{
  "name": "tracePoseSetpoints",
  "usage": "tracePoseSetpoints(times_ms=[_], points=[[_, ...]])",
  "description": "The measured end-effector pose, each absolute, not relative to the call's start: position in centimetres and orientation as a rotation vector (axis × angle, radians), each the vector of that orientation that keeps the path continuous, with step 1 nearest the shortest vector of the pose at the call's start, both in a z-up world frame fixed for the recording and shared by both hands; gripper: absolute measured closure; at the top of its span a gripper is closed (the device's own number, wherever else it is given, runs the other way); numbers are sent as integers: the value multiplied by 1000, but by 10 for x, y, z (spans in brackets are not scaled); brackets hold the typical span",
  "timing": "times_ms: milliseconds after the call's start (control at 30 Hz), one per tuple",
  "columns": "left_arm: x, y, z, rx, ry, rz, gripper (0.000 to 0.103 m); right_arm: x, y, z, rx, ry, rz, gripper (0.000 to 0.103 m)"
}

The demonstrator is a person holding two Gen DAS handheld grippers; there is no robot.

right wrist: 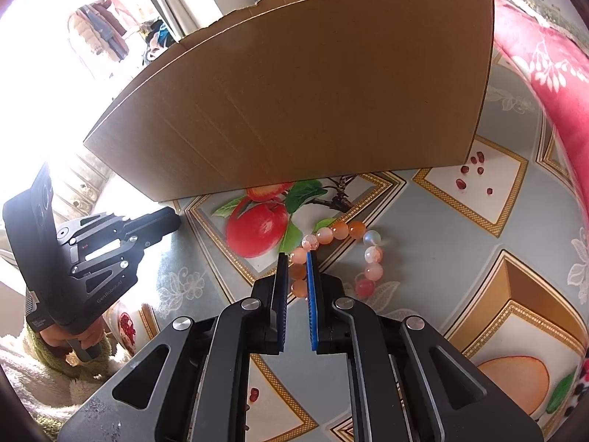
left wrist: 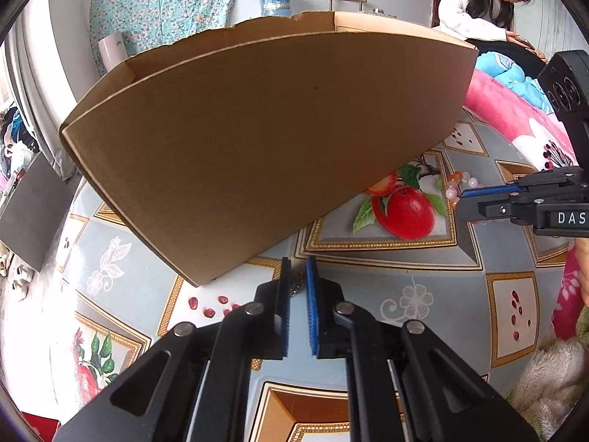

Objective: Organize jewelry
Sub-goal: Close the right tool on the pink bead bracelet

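Right claw pinches orange-pink bead bracelet (glossy, round beads).

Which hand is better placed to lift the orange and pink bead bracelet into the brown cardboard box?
Right. The right gripper is shut on the bracelet, just before the box; the left gripper is shut on a small silvery piece, away from it.

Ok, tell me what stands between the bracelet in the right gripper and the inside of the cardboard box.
Only the near wall of the cardboard box, standing just beyond the bead bracelet pinched by the right gripper. The box is open on top; the tablecloth between them holds nothing.
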State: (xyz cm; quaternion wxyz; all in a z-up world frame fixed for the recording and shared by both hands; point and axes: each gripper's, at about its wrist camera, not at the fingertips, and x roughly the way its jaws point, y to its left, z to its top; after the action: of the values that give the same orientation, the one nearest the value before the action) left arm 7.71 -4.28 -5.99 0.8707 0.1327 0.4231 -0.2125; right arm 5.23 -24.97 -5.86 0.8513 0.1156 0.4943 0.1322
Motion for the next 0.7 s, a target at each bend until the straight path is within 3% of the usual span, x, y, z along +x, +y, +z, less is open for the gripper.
tracePoseSetpoints(times_ms=[333,700], points=[[77,-38,-57,239,883,-442,102,49,-265,-53,299,1020,286,95],[67,-11,-16,121,846,-429,102,37,-301,-24,435,921,322,96]])
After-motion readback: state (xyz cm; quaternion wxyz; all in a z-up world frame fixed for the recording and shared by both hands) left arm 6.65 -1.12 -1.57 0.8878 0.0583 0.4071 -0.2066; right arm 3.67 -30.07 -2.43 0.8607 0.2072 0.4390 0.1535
